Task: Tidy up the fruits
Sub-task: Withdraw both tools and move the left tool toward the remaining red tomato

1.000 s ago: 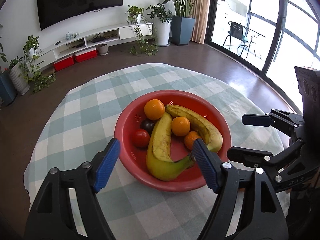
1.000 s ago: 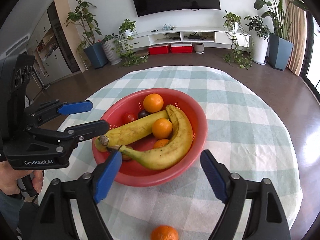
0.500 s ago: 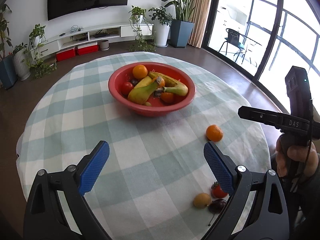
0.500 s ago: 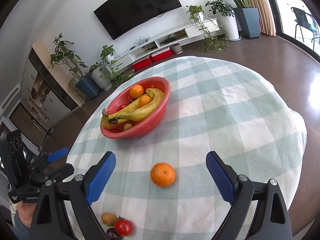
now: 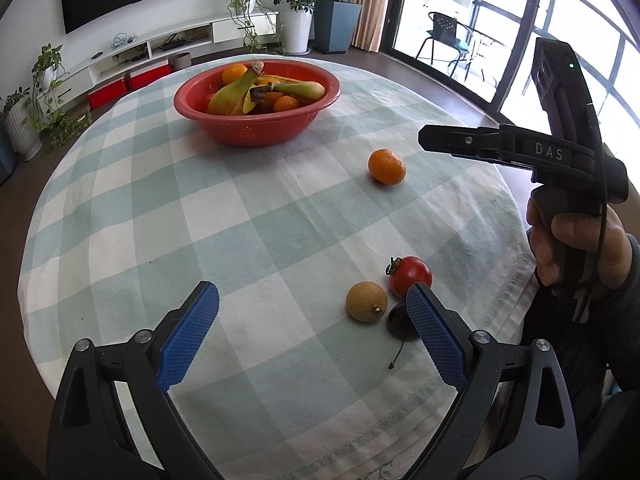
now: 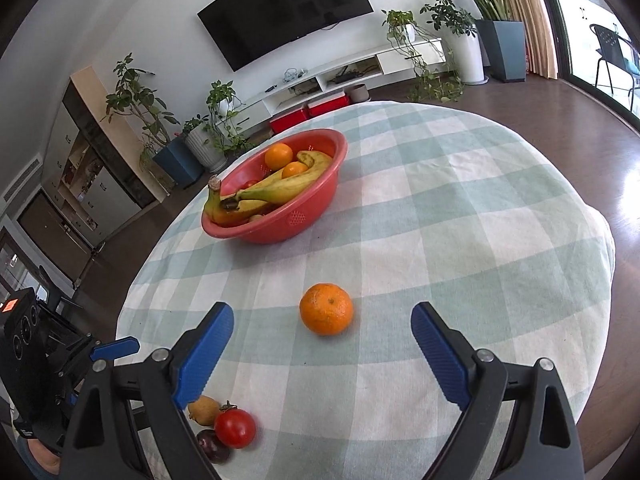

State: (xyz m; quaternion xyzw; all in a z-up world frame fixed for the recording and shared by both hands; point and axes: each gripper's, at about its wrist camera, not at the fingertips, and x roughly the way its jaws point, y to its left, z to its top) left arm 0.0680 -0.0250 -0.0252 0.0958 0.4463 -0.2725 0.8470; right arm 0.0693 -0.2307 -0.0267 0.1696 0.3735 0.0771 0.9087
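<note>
Fruits lie loose between both tongs, left point(image 5: 308, 328) and right point(image 6: 322, 344), each spread apart and empty: one dimpled mandarin point(image 6: 326, 309), one glossy tomato point(image 5: 410, 276), one rough longan point(image 5: 366, 301), one dark plum point(image 5: 402, 320). Beyond, a round red plastic bowl point(image 5: 256, 128) on the checked tabletop point(image 5: 240, 220) holds two bananas point(image 6: 272, 190).

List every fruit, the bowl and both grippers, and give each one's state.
Left gripper: open, empty.
Right gripper: open, empty.
Red bowl: upright, holding bananas and oranges.
Loose orange: on the cloth, alone.
Tomato: on the cloth.
Brown fruit: beside the tomato.
Dark fruit: partly hidden by a finger.
</note>
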